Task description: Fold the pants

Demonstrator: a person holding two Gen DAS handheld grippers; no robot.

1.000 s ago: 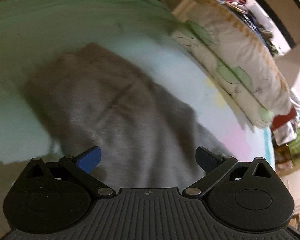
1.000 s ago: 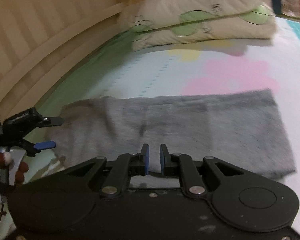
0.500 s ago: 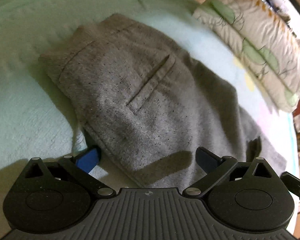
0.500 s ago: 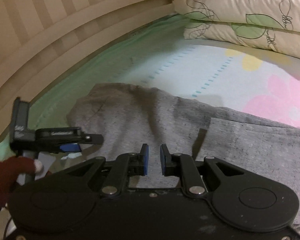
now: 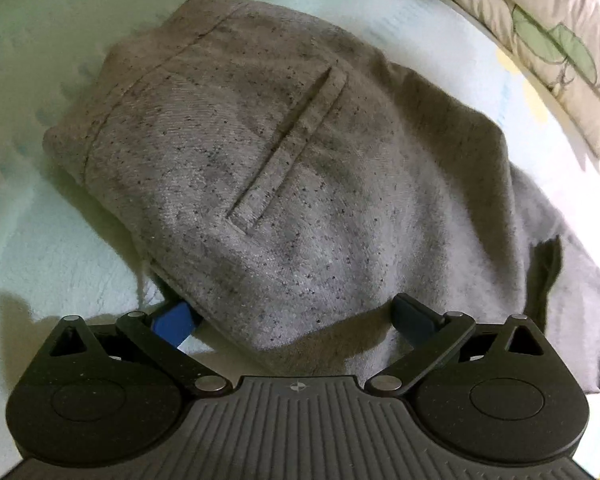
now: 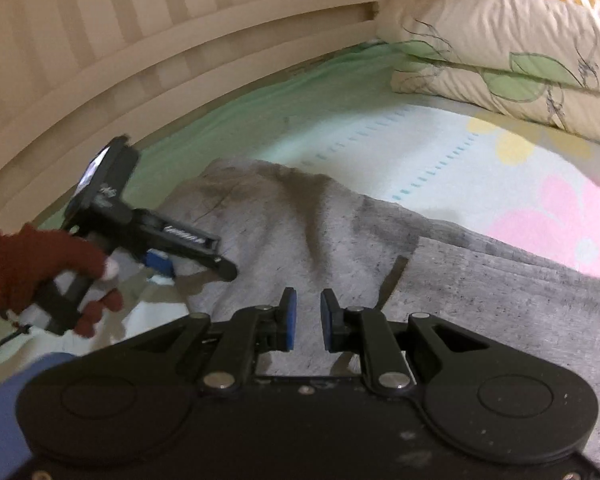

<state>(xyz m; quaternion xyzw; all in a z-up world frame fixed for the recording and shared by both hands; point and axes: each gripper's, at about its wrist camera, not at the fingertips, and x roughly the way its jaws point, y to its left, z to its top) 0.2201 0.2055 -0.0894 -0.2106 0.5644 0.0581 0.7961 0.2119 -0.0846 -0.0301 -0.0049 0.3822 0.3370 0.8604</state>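
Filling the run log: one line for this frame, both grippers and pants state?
left gripper: open, straddling waist-end edge | right gripper: narrow gap, empty, over pants | pants: grey, partly folded on bed sheet

The pants (image 5: 284, 184) lie on the bed (image 6: 340, 132), with pillows (image 6: 512, 52) stacked behind them. The left gripper (image 5: 292, 316) straddles their near edge; the right gripper (image 6: 308, 316) hovers over them.
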